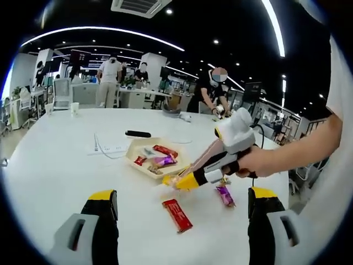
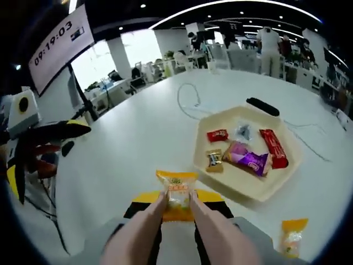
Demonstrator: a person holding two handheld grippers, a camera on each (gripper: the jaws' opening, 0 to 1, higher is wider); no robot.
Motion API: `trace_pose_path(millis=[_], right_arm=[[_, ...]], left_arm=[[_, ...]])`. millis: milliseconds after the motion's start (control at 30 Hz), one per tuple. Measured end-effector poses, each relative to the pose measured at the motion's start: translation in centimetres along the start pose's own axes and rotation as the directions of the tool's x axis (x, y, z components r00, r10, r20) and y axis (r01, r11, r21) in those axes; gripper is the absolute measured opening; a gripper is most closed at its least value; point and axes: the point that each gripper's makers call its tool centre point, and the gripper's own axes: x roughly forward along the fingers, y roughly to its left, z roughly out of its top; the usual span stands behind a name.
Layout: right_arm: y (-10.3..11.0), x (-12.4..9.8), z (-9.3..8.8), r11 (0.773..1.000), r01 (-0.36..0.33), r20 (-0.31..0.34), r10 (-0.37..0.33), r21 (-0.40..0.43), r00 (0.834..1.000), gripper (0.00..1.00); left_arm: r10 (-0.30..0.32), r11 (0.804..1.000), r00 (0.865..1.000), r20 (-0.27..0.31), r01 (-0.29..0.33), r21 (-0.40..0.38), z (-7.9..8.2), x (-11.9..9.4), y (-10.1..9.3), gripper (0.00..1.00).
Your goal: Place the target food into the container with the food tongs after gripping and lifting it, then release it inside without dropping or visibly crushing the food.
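A pair of pale food tongs [image 2: 204, 226] rises between my right gripper's [image 2: 177, 205] jaws, which are shut on it. The tong tips pinch a yellow snack packet [image 2: 176, 190] that hangs just beside the near-left edge of the cream tray [image 2: 242, 186]. The tray holds several wrapped snacks, among them a red bar [image 2: 274, 148] and a purple packet [image 2: 248, 157]. In the left gripper view a hand holds the right gripper [image 1: 190, 179], with the yellow packet [image 1: 174, 180] at the tray's [image 1: 131, 152] near rim. My left gripper [image 1: 182, 194] is open above the white table.
A red bar [image 1: 176, 215] and a purple candy [image 1: 225, 195] lie loose on the table, and another yellow packet [image 2: 291, 236] lies right of the tongs. Behind the tray are a black remote [image 1: 138, 133] and a white cable [image 1: 107, 148]. People stand at desks beyond.
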Motion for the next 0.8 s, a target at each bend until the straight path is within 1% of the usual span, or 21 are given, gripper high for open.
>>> trace_pose_path(millis=[67,133,300,433,567,667,800], right_arm=[[0.2,0.1,0.0,1.000,-0.010,0.003,0.010,0.000,1.000,0.21],[0.4,0.2,0.1,1.000,-0.015,-0.002,0.015,-0.016,1.000,0.21],[0.4,-0.1,0.9,0.999,-0.013,0.009,0.013,-0.038,1.000,0.21],[0.2,-0.7,2.0,0.998,0.006,0.036,-0.004,-0.069,0.999,0.21],[0.0,-1.2,2.8,0.997,0.018,0.058,-0.014,-0.075,0.998,0.21],[-0.2,-1.4,3.2,0.997,0.024,0.070,-0.019,-0.071,0.997,0.21],[-0.3,-2.1,3.6,0.997,0.033,0.084,-0.026,-0.073,0.996,0.21]], left_arm=[[0.004,1.000,1.000,0.000,-0.004,0.008,0.3,-0.1,0.1,0.99],[0.017,1.000,1.000,0.018,-0.017,0.001,0.7,-0.5,0.5,0.99],[0.029,1.000,1.000,0.005,-0.029,0.003,0.2,-0.6,0.9,0.99],[0.026,1.000,1.000,0.014,-0.026,0.000,0.5,-0.6,0.9,0.99],[0.022,1.000,1.000,0.011,-0.022,0.003,0.5,-0.5,0.8,0.99],[0.015,1.000,1.000,0.002,-0.015,0.007,0.3,-0.5,0.5,0.99],[0.014,1.000,1.000,0.006,-0.014,0.006,0.4,-0.4,0.5,0.99]])
